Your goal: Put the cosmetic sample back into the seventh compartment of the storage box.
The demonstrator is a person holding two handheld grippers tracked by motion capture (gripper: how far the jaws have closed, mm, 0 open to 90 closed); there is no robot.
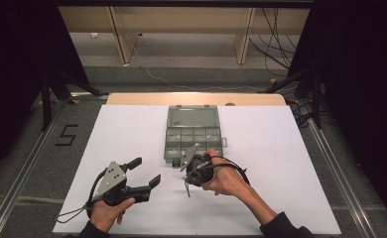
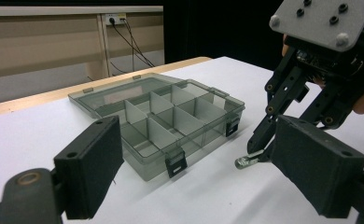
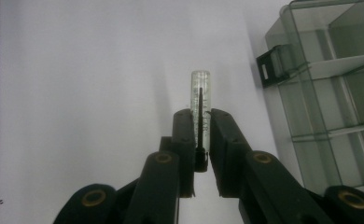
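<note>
Two grippers: your right gripper (image 3: 201,140) clamps a clear tube (image 3: 200,93) beside the open compartment box (image 1: 193,134), your left gripper (image 1: 146,172) spread wide, empty.

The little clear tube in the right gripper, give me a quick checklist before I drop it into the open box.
1. Tube clamped in the right gripper: ok.
2. Box lid open, lying flat behind: ok.
3. Compartments free to receive it: look empty, ok.
4. Tube already over the box: not ok, it is beside the front edge.
5. Left gripper open and apart from the box: ok.
6. Tube's cap sealed: cannot tell.
</note>
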